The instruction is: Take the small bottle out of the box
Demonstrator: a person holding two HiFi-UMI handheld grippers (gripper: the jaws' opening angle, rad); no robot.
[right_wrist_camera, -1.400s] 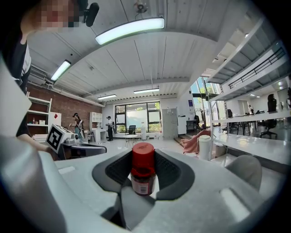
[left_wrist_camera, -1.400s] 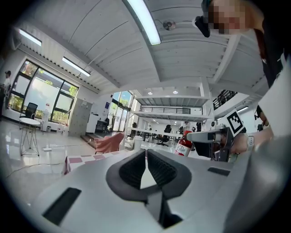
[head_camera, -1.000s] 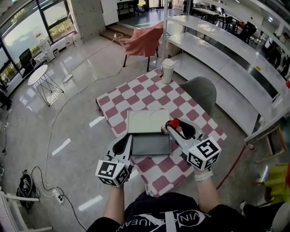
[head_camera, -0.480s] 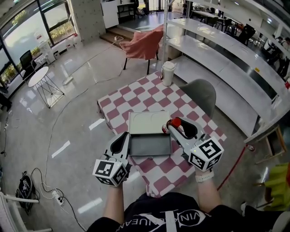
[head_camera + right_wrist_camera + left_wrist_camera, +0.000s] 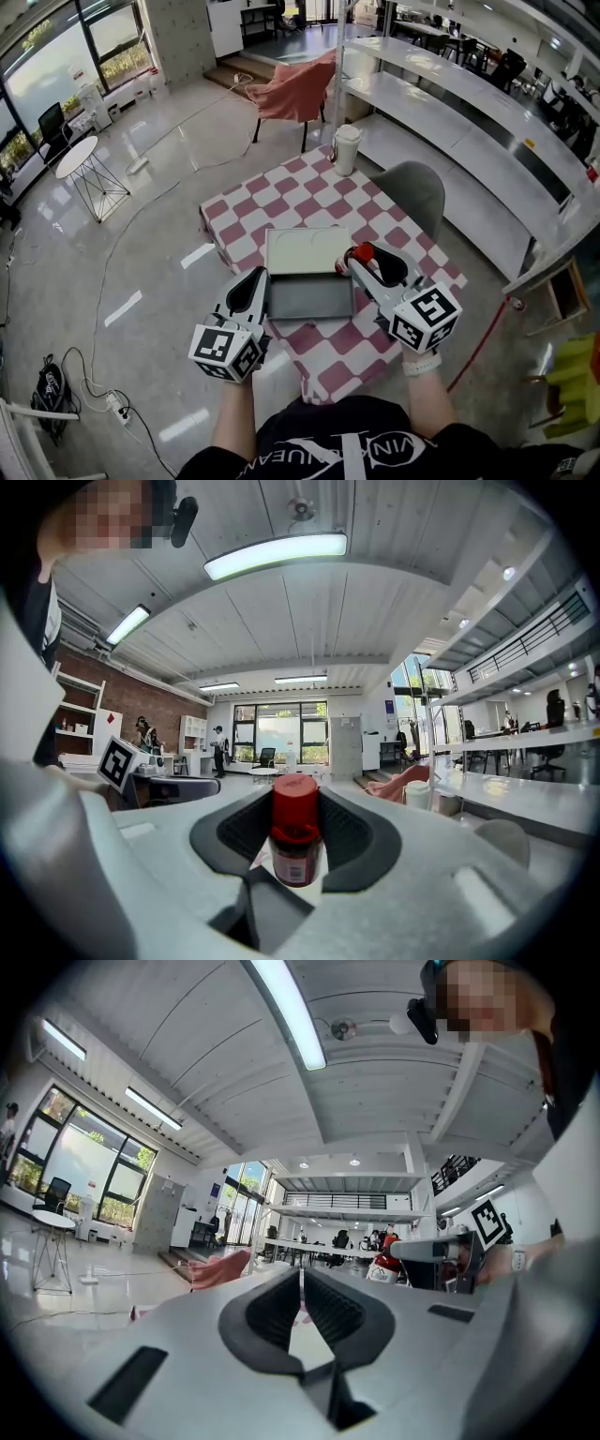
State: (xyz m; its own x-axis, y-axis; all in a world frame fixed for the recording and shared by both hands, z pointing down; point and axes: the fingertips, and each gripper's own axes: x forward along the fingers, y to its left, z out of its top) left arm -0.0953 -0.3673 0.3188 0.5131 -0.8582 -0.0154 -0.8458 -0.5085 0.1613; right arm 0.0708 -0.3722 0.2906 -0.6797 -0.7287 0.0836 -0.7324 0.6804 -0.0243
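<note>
Resting on the checked tablecloth (image 5: 281, 202) was a shallow grey box (image 5: 309, 302), its lid (image 5: 305, 251) folded back flat behind it. Right gripper (image 5: 296, 803): jaws clamped on the small bottle (image 5: 296, 844), upright, red cap uppermost, held just beside the lid's right edge, outside the box. Left gripper (image 5: 301, 1279): jaws pressed together, nothing between them, positioned at the box's left side. Lidded cup (image 5: 346, 148): stood at the far table edge.

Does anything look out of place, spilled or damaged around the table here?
Nothing stands out. The small bottle, red cap on, is clamped in the right gripper by the right edge of the open box, whose lid lies flat behind it. No spill or damage shows on the checkered tablecloth.
</note>
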